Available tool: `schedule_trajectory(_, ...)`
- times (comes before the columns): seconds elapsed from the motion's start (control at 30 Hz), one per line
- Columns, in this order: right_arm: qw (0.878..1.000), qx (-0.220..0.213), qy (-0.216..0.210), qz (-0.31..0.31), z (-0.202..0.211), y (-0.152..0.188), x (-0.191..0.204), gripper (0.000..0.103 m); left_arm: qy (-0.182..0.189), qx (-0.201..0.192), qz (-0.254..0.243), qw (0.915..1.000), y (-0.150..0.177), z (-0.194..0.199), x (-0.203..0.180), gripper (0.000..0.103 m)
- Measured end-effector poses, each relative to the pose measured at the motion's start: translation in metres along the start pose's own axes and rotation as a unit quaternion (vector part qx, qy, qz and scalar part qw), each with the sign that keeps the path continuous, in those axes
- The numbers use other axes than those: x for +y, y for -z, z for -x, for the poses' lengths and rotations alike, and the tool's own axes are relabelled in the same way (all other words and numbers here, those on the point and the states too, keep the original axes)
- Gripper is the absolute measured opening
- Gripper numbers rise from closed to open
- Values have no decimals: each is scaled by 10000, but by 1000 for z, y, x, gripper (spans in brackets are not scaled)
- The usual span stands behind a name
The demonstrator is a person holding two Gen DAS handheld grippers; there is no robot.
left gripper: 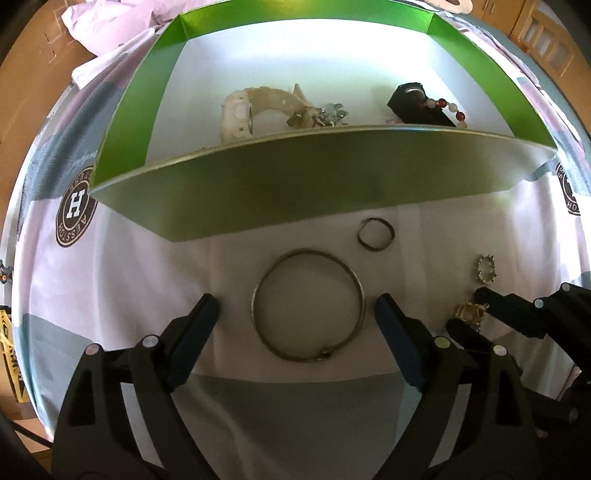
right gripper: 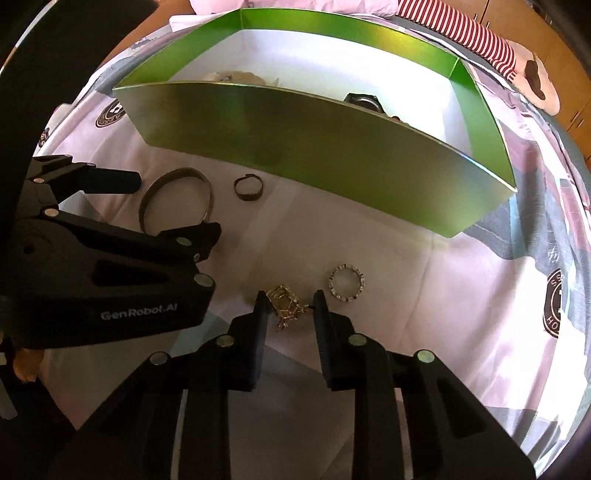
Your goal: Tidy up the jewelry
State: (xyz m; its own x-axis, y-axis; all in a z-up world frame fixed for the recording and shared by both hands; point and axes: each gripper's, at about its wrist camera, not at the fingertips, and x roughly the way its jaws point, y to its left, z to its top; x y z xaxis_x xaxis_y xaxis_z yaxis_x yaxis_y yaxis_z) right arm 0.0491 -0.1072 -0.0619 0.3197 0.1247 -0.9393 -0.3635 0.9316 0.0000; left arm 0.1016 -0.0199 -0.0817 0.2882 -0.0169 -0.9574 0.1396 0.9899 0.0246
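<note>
Jewelry is spread on a pink-and-grey printed bedsheet (left gripper: 110, 280) in front of a green box (left gripper: 295, 184), whose tall near wall blocks most of the view inside. Over that wall the left wrist camera catches a white watch (left gripper: 238, 110), a tangle of small silvery bits (left gripper: 325, 114), a black watch (left gripper: 413, 99) and a red-and-white bead bracelet (left gripper: 448, 107).

Left gripper (left gripper: 295, 314) has its jaws spread wide, straddling the big metal bangle (left gripper: 308, 304) without touching it. A thin dark ring (left gripper: 376, 234) lies just past it, close to the box. Right gripper (right gripper: 290, 306) is clamped on a gold ornate ring (right gripper: 286, 304), with a studded ring (right gripper: 346, 282) just beside it on the sheet.

Readable text: "GenRobot.AI" on the left gripper's body in the right wrist view. The round badge (left gripper: 75, 216) on the sheet shows a big "H"; the lettering around it is upside down and hard to read. A red-striped fabric (right gripper: 461, 29) sits behind the box, cut off at the edge.
</note>
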Motion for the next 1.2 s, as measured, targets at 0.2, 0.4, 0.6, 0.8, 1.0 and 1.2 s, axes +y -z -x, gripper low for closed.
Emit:
schedule_trajectory(0.2,9997,-26,-65,-239,4,0,-5,25,37,-93,171,9998,9,13,7,59)
schedule_trajectory(0.4,9995,-29,-94,-312,1,0,-7,25,206,-147,143,9996,31,31,4,59)
schedule_trajectory(0.6,9994,-37,-77,-331,2,4,-12,25,47,-143,4,9999,28,27,-11,60)
schedule_trajectory(0.8,9994,-32,-79,-337,2,6,-12,25,-76,-60,20,10000,25,15,-13,60)
schedule_trajectory(1.0,9994,-38,-70,-341,1,6,-11,25,-110,-83,3,9999,33,17,-7,60)
schedule_trajectory(1.2,9994,-52,-36,-355,1,6,-9,25,-110,-85,-5,9999,33,16,-5,60)
